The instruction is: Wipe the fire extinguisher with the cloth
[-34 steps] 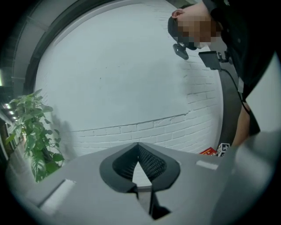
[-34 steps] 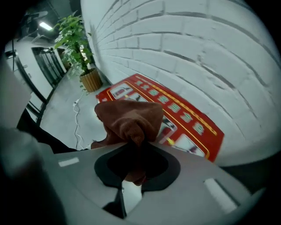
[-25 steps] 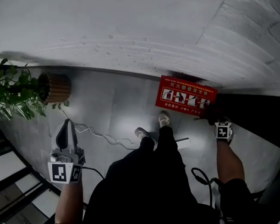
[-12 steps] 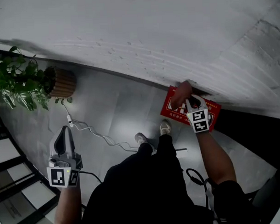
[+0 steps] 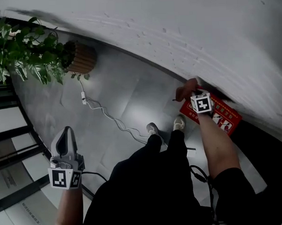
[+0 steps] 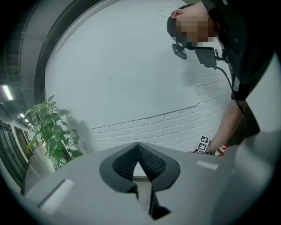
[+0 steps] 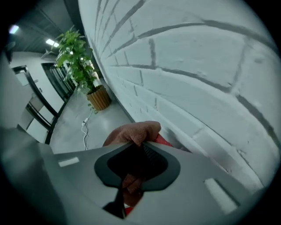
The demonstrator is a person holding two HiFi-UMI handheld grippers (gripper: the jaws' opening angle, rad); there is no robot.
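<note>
My right gripper is shut on a reddish-brown cloth. It holds the cloth at the foot of the white brick wall, over the near end of a red fire-extinguisher box with pictograms that stands on the floor. In the right gripper view the cloth bulges out between the jaws of the right gripper, with a strip of the red box just beyond. The extinguisher itself is hidden. My left gripper hangs low at the left, far from the box; in its own view the left gripper is shut and empty.
A potted plant in a wooden slatted pot stands by the wall at the upper left. A white cable snakes across the grey floor to the person's shoes. Dark window frames line the left side.
My right gripper has swung from the right side of the red box to its wall-side end, carrying the cloth. The head view has turned, so the plant and box sit further right.
</note>
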